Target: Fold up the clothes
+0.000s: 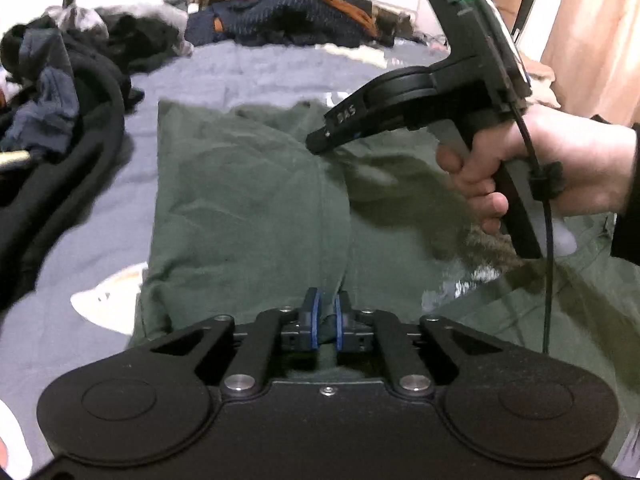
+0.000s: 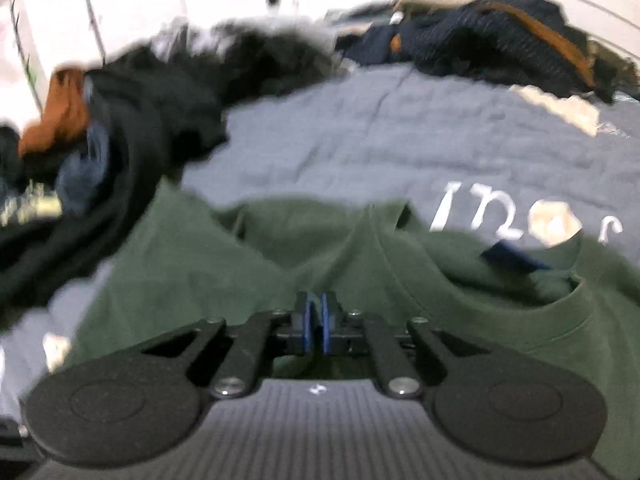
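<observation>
- The bed (image 1: 280, 68), with its grey-blue cover, carries everything; there's white lettering on the cover, half hidden by cloth in the right wrist view.
- Piles of dark clothes (image 1: 60, 92) sit on the left and along the far edge (image 1: 288, 16), and they look unfolded, so I'd guess plenty of the job is left.
- The green shirt (image 1: 240, 192) lies in the middle of the bed, part flat, with one side looking doubled over. Seems mid-fold, but I can't count the folds.
- The right gripper (image 2: 316, 322) has its fingers pinched tight on a ridge of green cloth near the collar (image 2: 560, 320).
- The left gripper (image 1: 326, 320) is clamped on a bit of shirt too.
- The right view is blurry, and the shirt's right side runs out of frame.
</observation>
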